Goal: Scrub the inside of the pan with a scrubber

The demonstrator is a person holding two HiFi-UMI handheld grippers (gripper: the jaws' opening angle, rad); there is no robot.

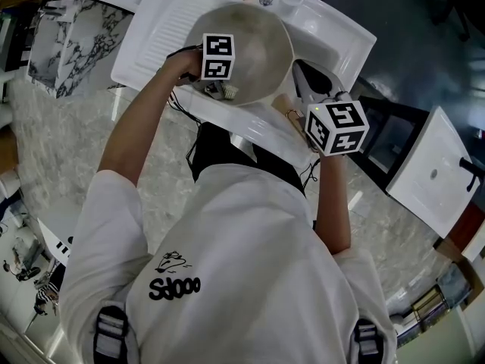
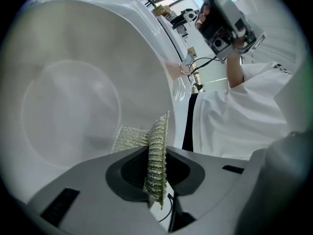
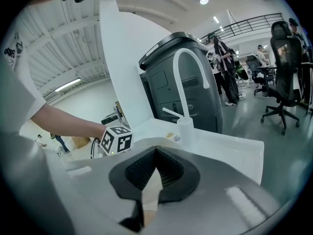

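- Two grippers are working. The left gripper (image 2: pixel 156 170) is sitting at bottom centre of its own view, jaws clamping on the scrubber (image 2: pixel 158 131), a silvery-gold mesh pad standing edge-up between them.
- The scrubber's free edge is poking out past the jaws and seems to be touching the pan (image 2: pixel 73 97) inner wall, but the contact is not fully clear.
- The pan is filling the left half of the left gripper view. In the head view it is sitting over the basin of the white sink (image 1: pixel 170 21), upper centre of frame.
- The right gripper (image 3: pixel 155 166) is pinching a pale beige piece, likely the pan handle (image 3: pixel 148 192), at lower centre of its view. The faucet (image 3: pixel 189 67) is rising behind, centre.
- Handling guess:
  - The mesh is looking soft, springy and light, so it is likely folding under pressure. Gripping it mid-body is leaving a working edge free.
  - The pan is looking stiff and smooth, probably slippery if wet, so the handle is the place for steadying it.
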